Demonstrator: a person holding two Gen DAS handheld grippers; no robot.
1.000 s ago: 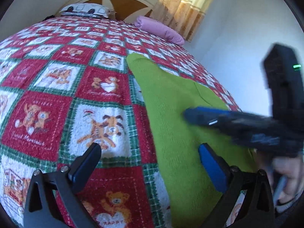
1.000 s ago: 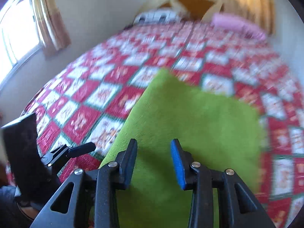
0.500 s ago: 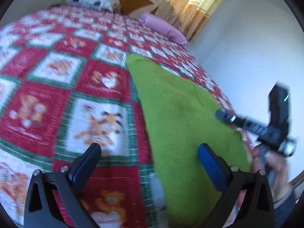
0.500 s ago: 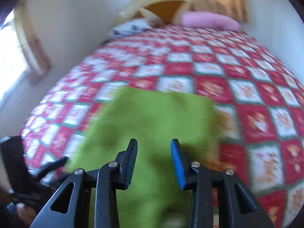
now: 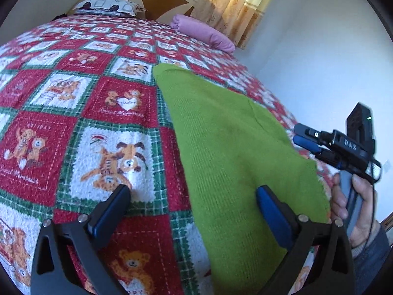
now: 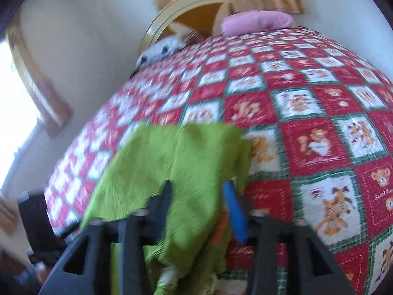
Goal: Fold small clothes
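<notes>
Green knit garment (image 5: 228,152) spread flat on the patchwork quilt (image 5: 81,98), near its foot-end edge.

We hold the left gripper (image 5: 191,211) with fingers spread wide, one over the quilt, one over the garment. Our right gripper (image 5: 303,136) is just beside the garment's far edge; its own blurred view shows cloth (image 6: 176,167) between the fingers, but we cannot tell whether it is pinched.

Garment (image 5: 228,152) on quilt (image 5: 98,113), pillows (image 5: 203,33) behind, right tool (image 5: 304,136) at its right edge.

One green garment (image 5: 235,152), two pillows (image 5: 203,33) (image 5: 106,6), one quilt (image 5: 98,113)
</notes>
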